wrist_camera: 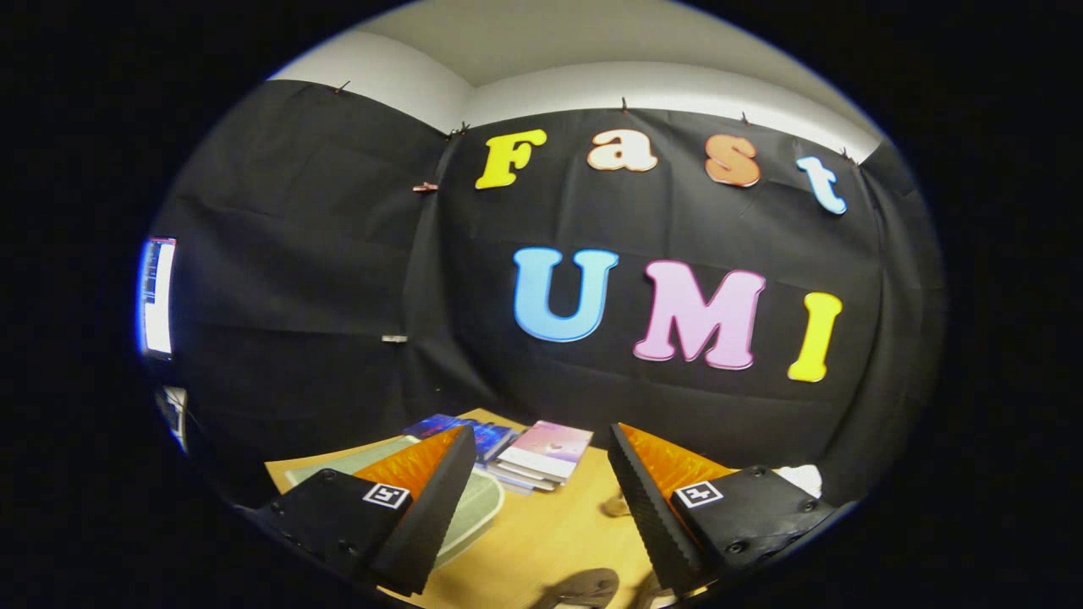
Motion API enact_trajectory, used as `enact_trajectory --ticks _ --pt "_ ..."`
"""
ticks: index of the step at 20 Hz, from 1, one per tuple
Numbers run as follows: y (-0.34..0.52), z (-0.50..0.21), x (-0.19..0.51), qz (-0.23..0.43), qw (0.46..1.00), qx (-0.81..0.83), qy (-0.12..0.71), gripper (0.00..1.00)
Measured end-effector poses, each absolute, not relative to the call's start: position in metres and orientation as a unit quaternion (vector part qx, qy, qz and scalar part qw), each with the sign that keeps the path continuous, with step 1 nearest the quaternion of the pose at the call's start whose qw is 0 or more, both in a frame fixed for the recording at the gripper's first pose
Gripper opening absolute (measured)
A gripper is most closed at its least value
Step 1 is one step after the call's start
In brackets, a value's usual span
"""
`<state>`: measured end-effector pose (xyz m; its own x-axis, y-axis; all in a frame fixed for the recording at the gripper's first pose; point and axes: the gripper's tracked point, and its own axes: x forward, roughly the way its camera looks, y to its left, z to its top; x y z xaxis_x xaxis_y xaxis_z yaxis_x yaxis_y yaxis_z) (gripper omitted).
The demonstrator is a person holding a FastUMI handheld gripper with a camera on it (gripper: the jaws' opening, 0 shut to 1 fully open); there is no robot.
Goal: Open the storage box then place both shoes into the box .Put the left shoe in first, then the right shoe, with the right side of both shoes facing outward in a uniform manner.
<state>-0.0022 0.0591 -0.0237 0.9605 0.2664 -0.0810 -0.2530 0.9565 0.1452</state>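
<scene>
Hand-held gripper (541, 499) fingers wide apart, nothing held, raised over light wooden worktop (550, 533) w/ brown shoe (584, 588) just below fingers near front edge; box unseen, so prob pre-opening step, next needs locating box.

Bare table (541, 524) lies open ahead, with stacked books (541, 457) and perhaps a mat (474, 507) bordering it.

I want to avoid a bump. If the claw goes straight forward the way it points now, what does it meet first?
Probably the black cloth wall. The claw is open and aims above the table, so it would likely pass over the stack of books, though depth is unclear.
</scene>
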Motion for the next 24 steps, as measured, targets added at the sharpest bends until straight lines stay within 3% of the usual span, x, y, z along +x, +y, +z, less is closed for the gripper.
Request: enact_trajectory --ticks 8,17,24 --pt "0.12 -0.063 -0.013 0.311 0.889 0.295 0.161 0.98" --pt "0.143 -0.162 -0.02 0.327 0.671 0.55 0.375 0.98" --pt "0.178 -0.216 -0.033 0.333 0.582 0.602 0.433 0.97"
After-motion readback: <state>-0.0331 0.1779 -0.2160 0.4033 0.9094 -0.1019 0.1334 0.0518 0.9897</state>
